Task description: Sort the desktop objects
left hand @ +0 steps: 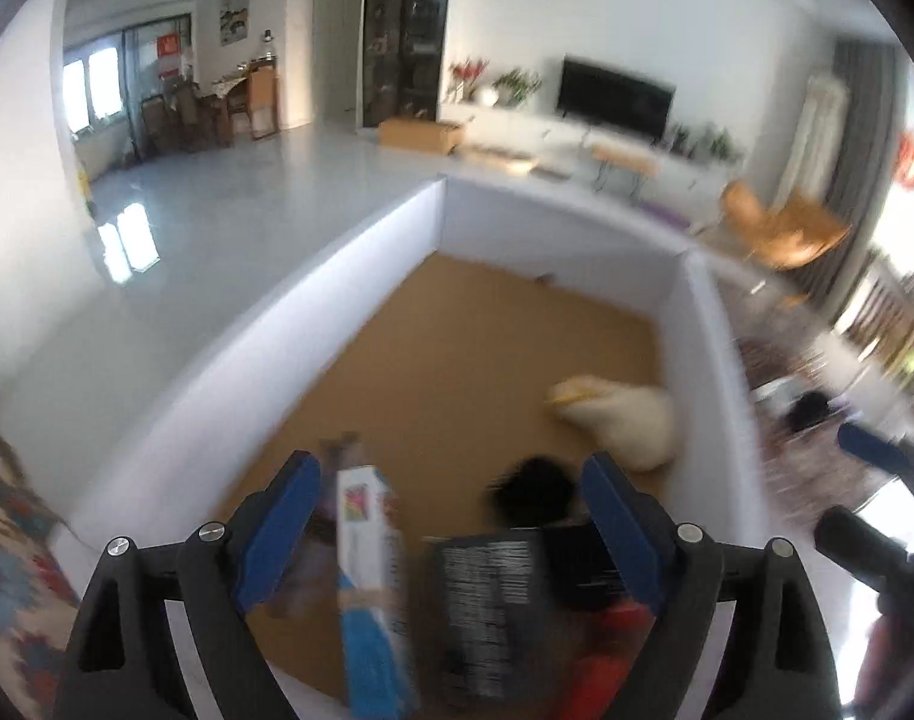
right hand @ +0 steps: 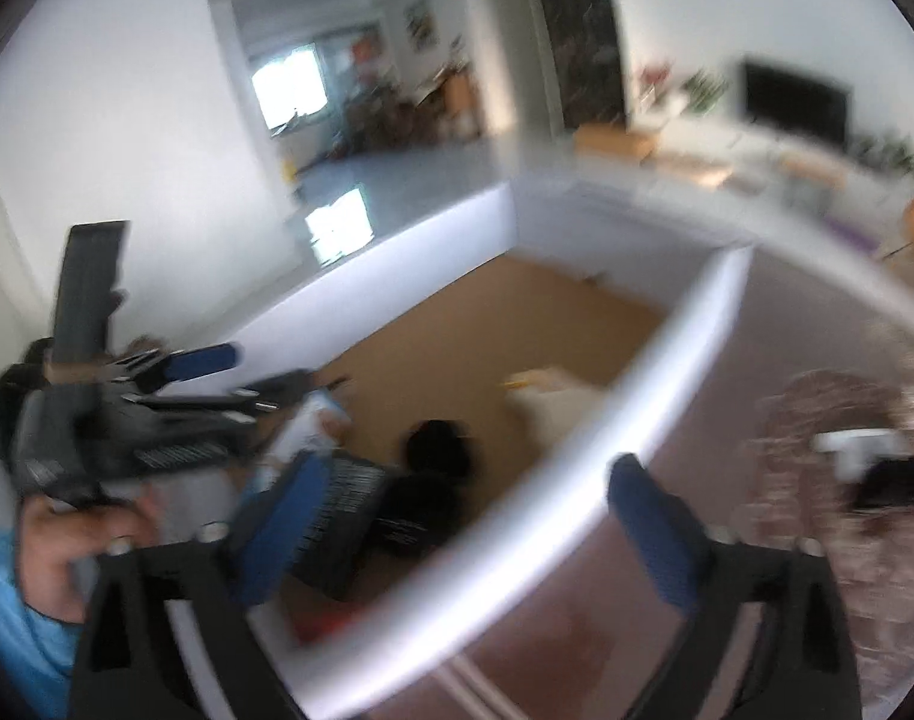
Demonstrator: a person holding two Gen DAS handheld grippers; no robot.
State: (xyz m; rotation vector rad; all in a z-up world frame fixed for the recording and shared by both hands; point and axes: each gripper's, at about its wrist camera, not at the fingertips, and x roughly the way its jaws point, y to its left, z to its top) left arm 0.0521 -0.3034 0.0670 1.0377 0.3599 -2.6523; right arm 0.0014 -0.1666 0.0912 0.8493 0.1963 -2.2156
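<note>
Both our left gripper and right gripper stand spread and empty over the white-walled box; the black packet lies inside, so we should retreat upward, clear of its wall.

dark lump in bin blurred; black box cut off.

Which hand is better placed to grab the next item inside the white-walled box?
Left, probably. The left tool is open above the box floor, with the blue-and-white carton and black boxes beneath it. The right tool straddles the white wall.
</note>
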